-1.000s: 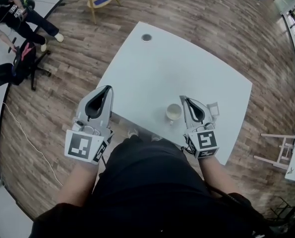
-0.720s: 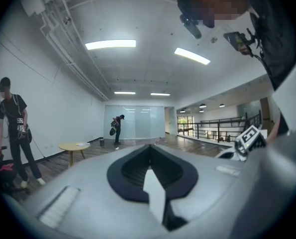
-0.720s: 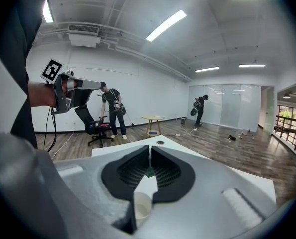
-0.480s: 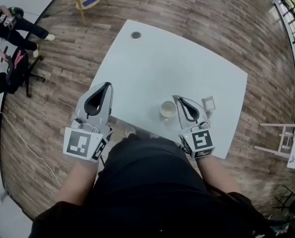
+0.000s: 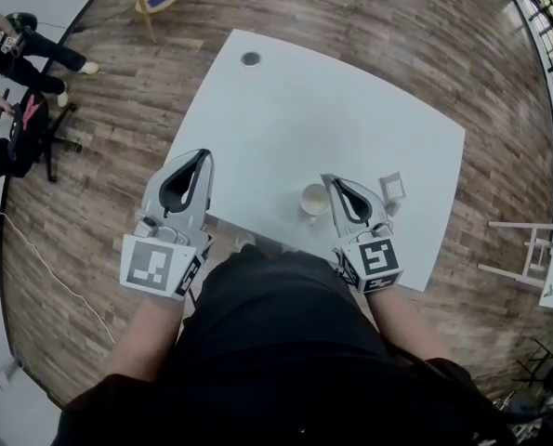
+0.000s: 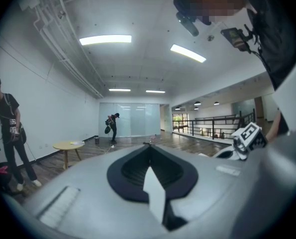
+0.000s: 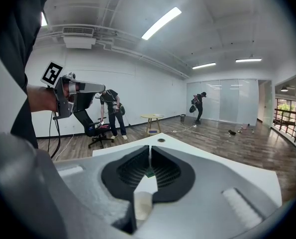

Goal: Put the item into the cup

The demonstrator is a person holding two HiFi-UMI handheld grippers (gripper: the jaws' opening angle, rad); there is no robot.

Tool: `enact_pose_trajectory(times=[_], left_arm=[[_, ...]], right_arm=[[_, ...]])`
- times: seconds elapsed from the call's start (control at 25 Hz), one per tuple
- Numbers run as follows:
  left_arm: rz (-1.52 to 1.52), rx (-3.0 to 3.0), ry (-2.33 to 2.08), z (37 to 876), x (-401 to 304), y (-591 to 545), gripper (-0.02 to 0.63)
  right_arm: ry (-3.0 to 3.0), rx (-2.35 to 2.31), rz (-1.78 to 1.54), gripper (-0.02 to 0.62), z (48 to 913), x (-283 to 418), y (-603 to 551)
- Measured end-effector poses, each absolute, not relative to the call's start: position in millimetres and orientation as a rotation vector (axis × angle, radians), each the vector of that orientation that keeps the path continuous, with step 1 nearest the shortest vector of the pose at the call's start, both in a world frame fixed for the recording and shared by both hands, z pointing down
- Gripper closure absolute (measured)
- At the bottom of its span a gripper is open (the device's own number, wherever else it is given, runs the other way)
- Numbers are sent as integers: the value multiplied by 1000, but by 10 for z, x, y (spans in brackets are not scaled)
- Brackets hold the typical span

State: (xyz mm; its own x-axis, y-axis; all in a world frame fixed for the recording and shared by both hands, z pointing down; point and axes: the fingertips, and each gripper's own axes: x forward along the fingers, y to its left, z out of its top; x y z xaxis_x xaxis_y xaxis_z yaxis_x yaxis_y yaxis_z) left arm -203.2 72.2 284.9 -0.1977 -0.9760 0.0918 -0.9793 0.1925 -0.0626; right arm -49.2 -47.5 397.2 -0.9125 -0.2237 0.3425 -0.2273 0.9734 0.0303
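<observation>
While you stand at the near edge of the table [image 5: 332,110], your right gripper [image 5: 330,180] hangs just right of the cup [image 5: 313,201]. Its jaws are pinched almost together on what looks like a small green item [image 7: 148,172], only a sliver of it showing between the ribbed pads. Your left gripper [image 5: 200,154] sits well to the left of the cup, by the table's near edge, with its jaws pressed together and nothing between them. The cup stands upright near that same edge, and its pale inside looks empty from above, so you seem to have the pickup done and the drop not yet made. What is left, as far as you can judge, is to bring the right tips over the cup's mouth and let go. Just beyond the right gripper, to the right of the cup, lies a small square object [image 5: 392,187] that you cannot identify from here. Far behind the cup, near the table's back corner, is a round cable hole [image 5: 250,59]. Beyond that, on the wooden floor, are a yellow side table [image 7: 152,116] and people at the room's edge.
</observation>
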Motion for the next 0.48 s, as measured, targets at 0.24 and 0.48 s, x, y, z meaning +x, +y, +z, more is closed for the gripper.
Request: enact_pose_trajectory(times=[0.24, 0.48], left_arm=[[169, 1967, -2381, 2887, -2052, 735, 607], [215, 1989, -2356, 2933, -2044, 701, 607]], right_arm=[[-2757, 332, 43, 580, 4039, -477, -418], [-2737, 347, 64, 580, 4118, -458, -419]])
